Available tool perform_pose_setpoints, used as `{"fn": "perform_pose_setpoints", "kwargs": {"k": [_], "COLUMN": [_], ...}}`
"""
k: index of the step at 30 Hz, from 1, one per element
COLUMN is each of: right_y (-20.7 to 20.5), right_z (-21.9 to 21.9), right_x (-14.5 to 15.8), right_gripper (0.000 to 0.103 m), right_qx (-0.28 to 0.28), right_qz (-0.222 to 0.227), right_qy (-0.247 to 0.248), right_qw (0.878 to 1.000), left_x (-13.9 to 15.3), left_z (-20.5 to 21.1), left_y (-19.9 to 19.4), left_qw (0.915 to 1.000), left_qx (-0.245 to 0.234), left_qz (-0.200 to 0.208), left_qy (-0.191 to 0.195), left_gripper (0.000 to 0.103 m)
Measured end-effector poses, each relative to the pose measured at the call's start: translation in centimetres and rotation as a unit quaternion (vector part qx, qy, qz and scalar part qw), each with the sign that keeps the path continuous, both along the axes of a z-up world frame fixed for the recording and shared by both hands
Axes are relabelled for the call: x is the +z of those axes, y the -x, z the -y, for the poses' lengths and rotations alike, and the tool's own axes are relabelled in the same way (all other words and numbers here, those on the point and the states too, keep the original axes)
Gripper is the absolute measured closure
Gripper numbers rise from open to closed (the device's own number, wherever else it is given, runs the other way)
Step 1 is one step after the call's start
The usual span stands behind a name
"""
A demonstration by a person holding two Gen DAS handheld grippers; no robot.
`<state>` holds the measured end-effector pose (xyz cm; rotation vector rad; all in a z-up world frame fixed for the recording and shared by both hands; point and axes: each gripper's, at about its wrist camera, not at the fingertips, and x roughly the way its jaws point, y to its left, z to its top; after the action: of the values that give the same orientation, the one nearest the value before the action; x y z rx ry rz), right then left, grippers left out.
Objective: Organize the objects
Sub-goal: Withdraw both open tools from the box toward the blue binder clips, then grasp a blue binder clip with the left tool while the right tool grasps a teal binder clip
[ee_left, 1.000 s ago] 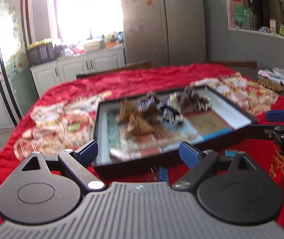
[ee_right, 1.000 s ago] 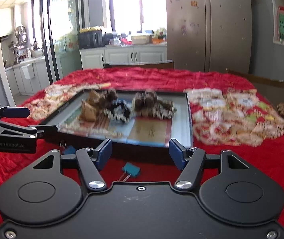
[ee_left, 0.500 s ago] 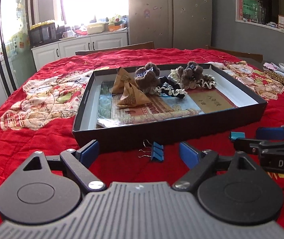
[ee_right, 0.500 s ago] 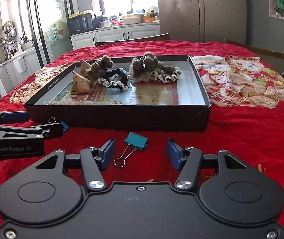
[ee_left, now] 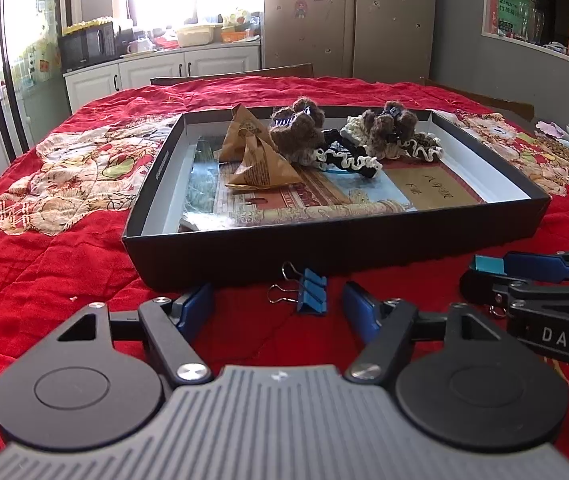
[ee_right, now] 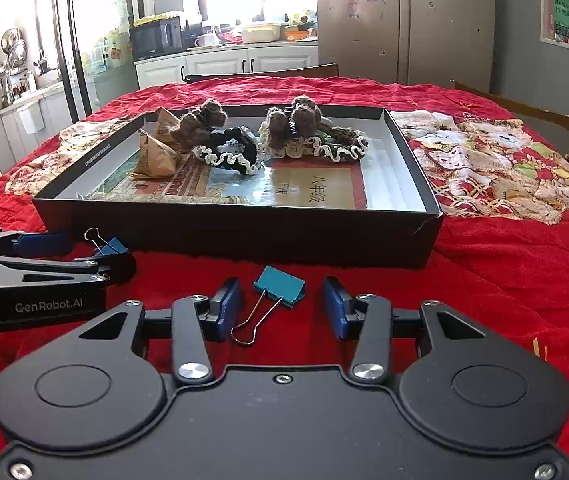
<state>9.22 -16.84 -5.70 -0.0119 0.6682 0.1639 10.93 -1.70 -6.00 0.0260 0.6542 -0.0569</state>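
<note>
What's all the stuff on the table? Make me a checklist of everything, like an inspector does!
Surface: red quilted cloth with patterned patches covers the table.
Job's things: blue binder clip lies between the open fingers of the left gripper; teal binder clip lies between the open fingers of the right gripper. Both clips sit on the cloth in front of the black tray.
Clutter: the tray holds booklets, brown paper packets, knitted brown toys and frilly scrunchies.
Grippers: both open, holding nothing.
Cables: nothing seen.
Surroundings: kitchen with fridge, white cabinets, microwave, wall shelf.
</note>
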Motion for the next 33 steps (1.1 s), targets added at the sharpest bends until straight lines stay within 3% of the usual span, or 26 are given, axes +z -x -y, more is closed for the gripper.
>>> {"fn": "perform_pose_setpoints", "kwargs": {"k": [4, 11, 26, 33], "right_y": [-0.2, -0.3, 0.5, 1.2], "right_z": [-0.3, -0.2, 0.2, 0.5], "right_x": [-0.1, -0.3, -0.4, -0.3], "right_gripper": [0.064, 0.075, 0.076, 0.076], "right_qx": [0.002, 0.01, 0.041, 0.057], "right_qz": [0.002, 0.003, 0.006, 0.006], "right_qy": [0.012, 0.013, 0.021, 0.023], "right_qw": [1.0, 1.0, 0.999, 0.998], "left_x": [-0.1, -0.1, 0.1, 0.2], "left_z": [0.2, 0.0, 0.1, -0.1], "left_y": [0.0, 0.1, 0.6, 0.8], "left_qw": [1.0, 1.0, 0.9999, 0.9998], "left_qx": [0.001, 0.003, -0.013, -0.017], "left_qz": [0.002, 0.003, 0.005, 0.003], "left_qy": [-0.003, 0.003, 0.006, 0.008], "left_gripper": [0.026, 0.04, 0.068, 0.068]}}
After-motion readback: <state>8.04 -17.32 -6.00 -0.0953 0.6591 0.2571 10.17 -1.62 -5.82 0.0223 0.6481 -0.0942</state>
